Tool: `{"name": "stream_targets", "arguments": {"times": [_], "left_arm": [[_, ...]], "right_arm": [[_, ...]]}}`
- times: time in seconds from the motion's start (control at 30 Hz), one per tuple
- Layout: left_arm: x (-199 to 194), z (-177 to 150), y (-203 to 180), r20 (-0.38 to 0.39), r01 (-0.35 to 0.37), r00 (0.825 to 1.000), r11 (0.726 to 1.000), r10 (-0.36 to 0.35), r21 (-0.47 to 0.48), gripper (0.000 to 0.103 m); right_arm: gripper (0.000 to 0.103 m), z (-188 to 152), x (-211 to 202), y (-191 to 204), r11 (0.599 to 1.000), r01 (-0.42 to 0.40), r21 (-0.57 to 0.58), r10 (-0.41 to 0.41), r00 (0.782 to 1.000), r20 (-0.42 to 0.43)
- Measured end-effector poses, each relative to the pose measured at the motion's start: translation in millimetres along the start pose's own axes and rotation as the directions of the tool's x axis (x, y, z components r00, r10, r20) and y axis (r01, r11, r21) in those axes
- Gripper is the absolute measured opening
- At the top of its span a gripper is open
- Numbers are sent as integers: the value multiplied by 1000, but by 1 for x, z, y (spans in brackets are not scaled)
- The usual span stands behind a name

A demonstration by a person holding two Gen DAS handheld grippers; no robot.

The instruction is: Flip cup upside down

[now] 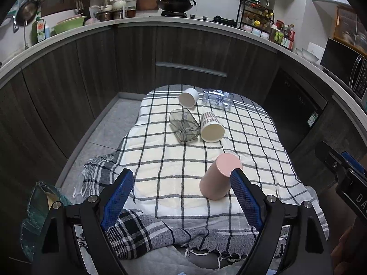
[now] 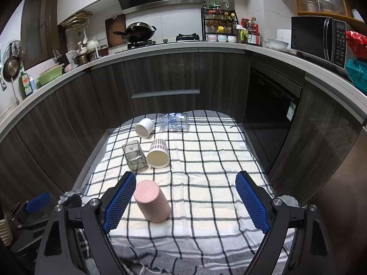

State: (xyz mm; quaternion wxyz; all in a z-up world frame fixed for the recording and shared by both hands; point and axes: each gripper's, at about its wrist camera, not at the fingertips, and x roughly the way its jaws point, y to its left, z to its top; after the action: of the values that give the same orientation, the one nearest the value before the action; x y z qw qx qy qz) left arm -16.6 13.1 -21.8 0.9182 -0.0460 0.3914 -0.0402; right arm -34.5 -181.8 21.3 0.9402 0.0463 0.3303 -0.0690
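A pink cup (image 1: 219, 176) stands upside down on the checked cloth, closed base up; it also shows in the right wrist view (image 2: 151, 200). My left gripper (image 1: 182, 183) is open and empty, its right finger (image 1: 244, 197) close beside the pink cup. My right gripper (image 2: 185, 193) is open and empty, its left finger (image 2: 120, 200) just left of the cup. Farther back lie on their sides a striped cup (image 1: 211, 126), a white cup (image 1: 188, 97), a grey clear square cup (image 1: 184, 125) and a clear printed glass (image 1: 217, 98).
The checked cloth (image 1: 160, 160) covers a small table, bunched at the near edge. Dark cabinets and a curved counter (image 1: 183, 23) with a wok, bottles and bowls ring the table. A microwave (image 2: 321, 39) stands at right. The other gripper's body (image 1: 344, 171) shows at the far right.
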Motion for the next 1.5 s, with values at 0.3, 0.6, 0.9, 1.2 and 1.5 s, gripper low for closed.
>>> {"name": "stream_targets", "arguments": {"times": [0.3,0.6,0.9,1.2,1.5], "left_arm": [[-4,-1,-2,7,-6,1000,1000,6,6,87],[-3,-2,-3,4,-7,1000,1000,7,11,87],[-2,-2,-4,3,-8,1000,1000,8,14,87],[0,-1,-1,11,-12,1000,1000,12,24,87],[-1,-1,-2,17,-19,1000,999,19,28,87]], "right_arm": [[89,1,-5,0,1000,9,0,-9,1000,11],[89,0,-2,0,1000,8,2,-8,1000,4],[89,1,-3,0,1000,9,2,-9,1000,4],[89,1,-2,0,1000,9,2,-9,1000,4],[89,1,-2,0,1000,9,2,-9,1000,3]]}}
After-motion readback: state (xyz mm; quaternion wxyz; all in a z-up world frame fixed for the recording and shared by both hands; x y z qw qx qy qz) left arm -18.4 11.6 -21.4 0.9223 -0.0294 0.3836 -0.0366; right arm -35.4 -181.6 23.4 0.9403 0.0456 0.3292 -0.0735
